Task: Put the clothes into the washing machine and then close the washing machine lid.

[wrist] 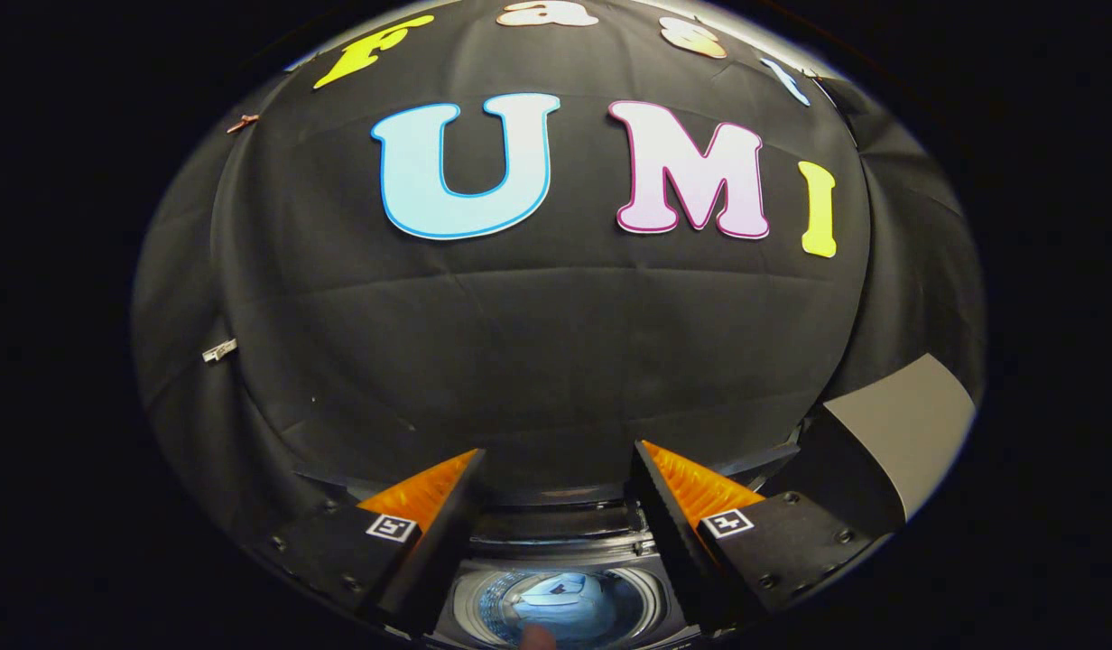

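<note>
The gripper (556, 469) is released: its two fingers stand wide apart with nothing between them, hanging above the washing machine (556, 551), which serves here as the landmark.

The washing machine sits directly below the fingers, seen from above through the gap between them. Its top opening faces straight up, so the drum's axis runs vertically, toward the camera. The round drum (493, 605) shows as a pale metallic ring with a ribbed inner wall. No lid covers the opening; whether the band along the far edge of the machine is a raised lid cannot be told.

Inside the drum lie the clothes (560, 598), a light bluish-white bundle resting near the middle of the tub, crumpled, so that no clear long axis or direction can be read from it.

At the near rim of the drum, a small rounded pinkish shape (538, 637) pokes in; what it is cannot be told.

Beyond the machine hangs the black cloth wall (538, 343) of the booth. To the right of the machine, beside the right finger, a grey panel (908, 424) leans against the cloth.
</note>
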The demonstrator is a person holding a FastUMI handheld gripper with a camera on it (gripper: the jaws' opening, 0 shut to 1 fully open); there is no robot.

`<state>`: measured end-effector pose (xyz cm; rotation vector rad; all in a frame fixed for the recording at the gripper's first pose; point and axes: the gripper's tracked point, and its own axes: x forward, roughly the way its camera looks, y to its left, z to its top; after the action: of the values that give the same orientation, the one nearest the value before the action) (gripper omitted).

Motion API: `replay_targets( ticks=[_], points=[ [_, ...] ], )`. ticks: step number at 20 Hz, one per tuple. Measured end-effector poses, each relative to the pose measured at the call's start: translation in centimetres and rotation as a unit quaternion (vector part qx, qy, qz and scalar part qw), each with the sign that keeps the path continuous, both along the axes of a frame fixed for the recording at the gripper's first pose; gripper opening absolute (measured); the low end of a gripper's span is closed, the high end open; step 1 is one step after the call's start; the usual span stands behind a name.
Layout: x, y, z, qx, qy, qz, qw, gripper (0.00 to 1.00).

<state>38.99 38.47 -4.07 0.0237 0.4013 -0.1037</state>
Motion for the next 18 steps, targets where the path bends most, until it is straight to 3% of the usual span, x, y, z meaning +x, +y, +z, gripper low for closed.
replay_targets(
  ticks=[18],
  points=[
    [-5.8,0.2,-1.1,-0.001,-0.024,0.007,1.0,0.98]
  ],
)
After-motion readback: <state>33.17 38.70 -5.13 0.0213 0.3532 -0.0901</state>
